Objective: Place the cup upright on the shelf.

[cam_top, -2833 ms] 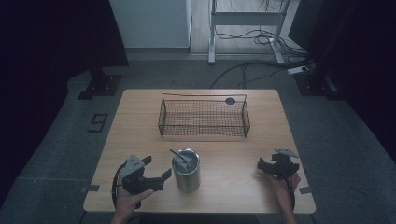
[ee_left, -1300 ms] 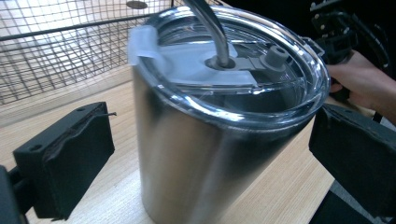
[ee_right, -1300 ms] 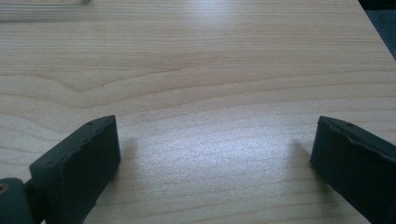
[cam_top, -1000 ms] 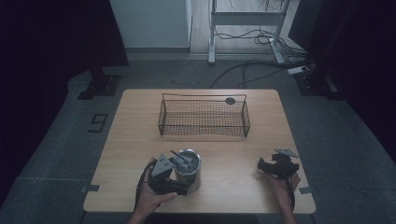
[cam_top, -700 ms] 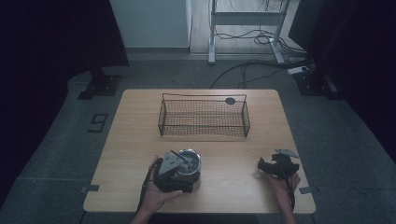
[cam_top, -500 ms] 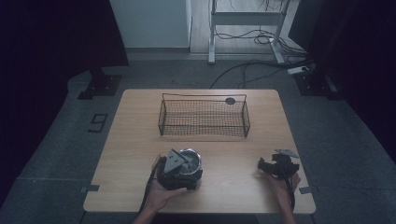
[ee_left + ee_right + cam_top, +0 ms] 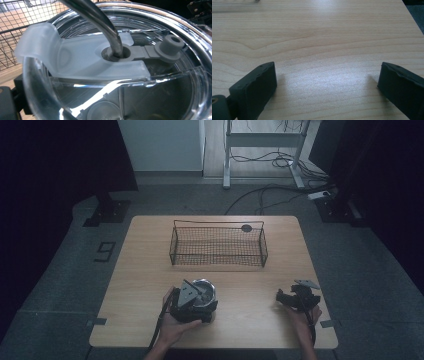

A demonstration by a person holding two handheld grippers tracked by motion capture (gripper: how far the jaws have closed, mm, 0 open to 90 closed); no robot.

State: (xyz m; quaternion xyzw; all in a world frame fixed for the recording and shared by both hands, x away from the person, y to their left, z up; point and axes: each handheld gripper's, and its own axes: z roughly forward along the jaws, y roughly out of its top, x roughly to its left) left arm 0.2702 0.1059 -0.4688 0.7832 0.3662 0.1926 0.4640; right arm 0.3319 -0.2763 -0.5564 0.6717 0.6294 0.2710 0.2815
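The cup (image 7: pixel 202 295) stands near the counter's (image 7: pixel 150 270) front edge, the left hand-held gripper (image 7: pixel 186 304) pressed against it, jaws hidden, so grip cannot be told; a shove could tip it or catch the straw (image 7: pixel 100 20); right hand-held gripper (image 7: pixel 296 299) rests spread apart; the basket (image 7: pixel 218 245) leaves open room between.

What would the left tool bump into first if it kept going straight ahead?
Probably the steel cup. The left tool is right up against it, with the clear lid and metal straw close in front. The wire basket sits beyond.
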